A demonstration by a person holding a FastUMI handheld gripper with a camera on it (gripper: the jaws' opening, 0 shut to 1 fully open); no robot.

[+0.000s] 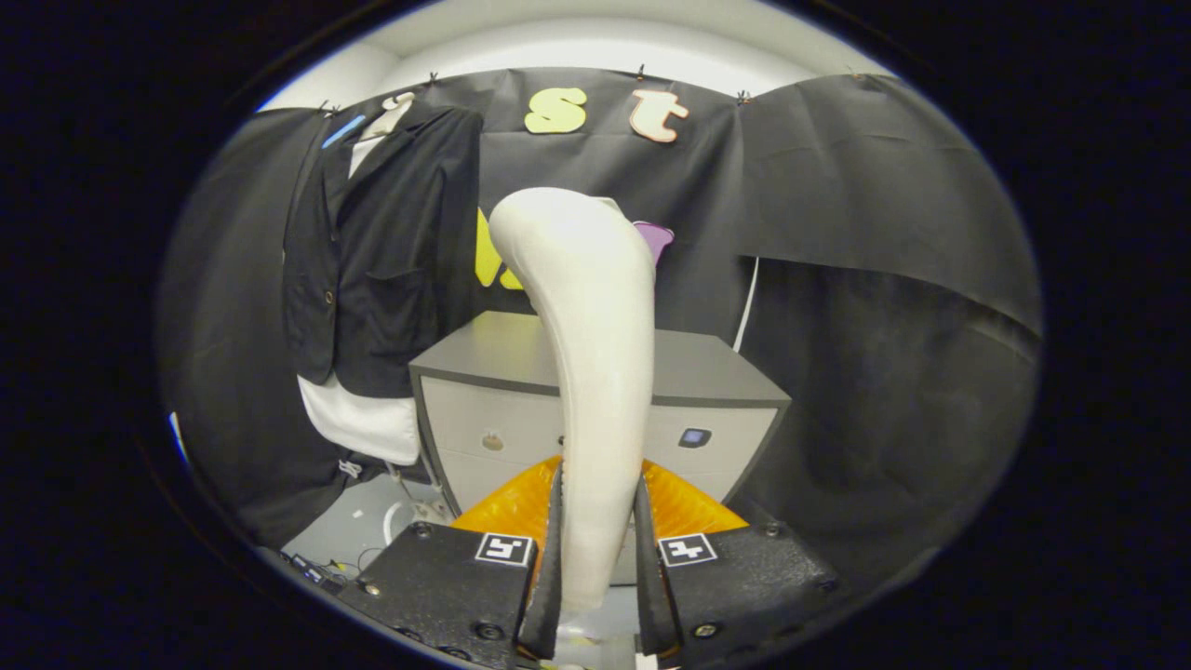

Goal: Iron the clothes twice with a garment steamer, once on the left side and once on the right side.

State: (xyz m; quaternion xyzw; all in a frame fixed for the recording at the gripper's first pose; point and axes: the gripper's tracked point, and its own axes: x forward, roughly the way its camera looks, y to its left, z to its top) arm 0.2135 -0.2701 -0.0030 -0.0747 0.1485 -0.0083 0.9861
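Steamer clamped in the claw, jacket hanging off to the left.

The black two-finger gripper (597,549) pinches the handle of the smooth cream-white plastic garment steamer (595,372), whose long axis rises straight ahead of the fingers. Beyond stands a grey low cabinet (689,372). The dark fabric suit jacket (391,261), over something white, hangs farther back, up and left of the steamer's head, well apart.
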